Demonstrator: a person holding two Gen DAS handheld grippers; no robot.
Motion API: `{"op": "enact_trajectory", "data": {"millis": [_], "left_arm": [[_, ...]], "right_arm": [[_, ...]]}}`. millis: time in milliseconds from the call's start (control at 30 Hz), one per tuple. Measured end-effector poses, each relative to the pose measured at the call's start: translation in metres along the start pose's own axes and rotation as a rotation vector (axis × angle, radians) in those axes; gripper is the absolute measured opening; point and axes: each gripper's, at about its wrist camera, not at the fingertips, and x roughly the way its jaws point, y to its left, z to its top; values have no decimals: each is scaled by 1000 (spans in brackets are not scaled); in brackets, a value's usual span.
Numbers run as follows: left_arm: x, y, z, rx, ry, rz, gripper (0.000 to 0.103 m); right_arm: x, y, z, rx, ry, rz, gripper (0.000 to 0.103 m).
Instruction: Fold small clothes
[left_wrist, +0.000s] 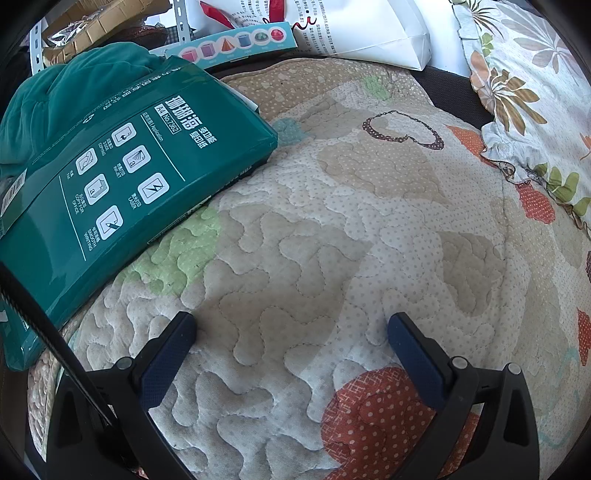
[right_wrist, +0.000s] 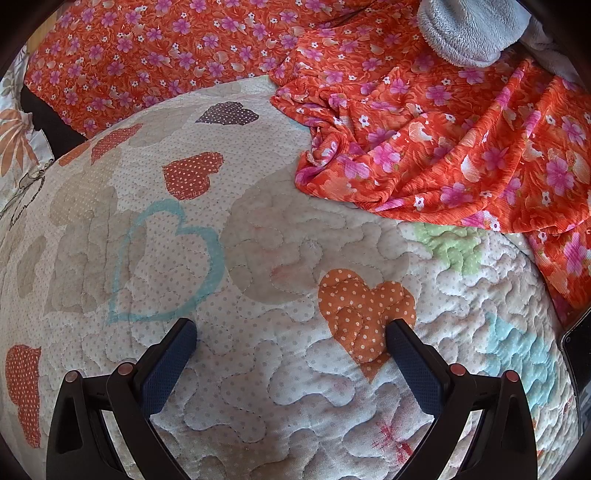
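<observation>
An orange floral garment (right_wrist: 443, 147) lies crumpled at the upper right of the right wrist view, on a quilted mat with heart patches (right_wrist: 258, 240). My right gripper (right_wrist: 291, 332) is open and empty just above the mat, below and left of the garment. My left gripper (left_wrist: 291, 328) is open and empty over the same quilted mat (left_wrist: 332, 221). No garment lies between its fingers.
A green A4 paper pack (left_wrist: 122, 177) rests on the mat's left edge, with a teal cloth (left_wrist: 74, 88) behind it. A white paper bag (left_wrist: 351, 29) and a leaf-print cloth (left_wrist: 535, 110) lie at the back. A grey fleece item (right_wrist: 465, 29) sits top right.
</observation>
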Motion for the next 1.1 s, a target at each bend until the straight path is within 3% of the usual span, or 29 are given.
{"op": "enact_trajectory", "data": {"millis": [1100], "left_arm": [[2,1,0,-2,0,-2,103]], "right_arm": [[1,-1,0,0,0,0,103]]}}
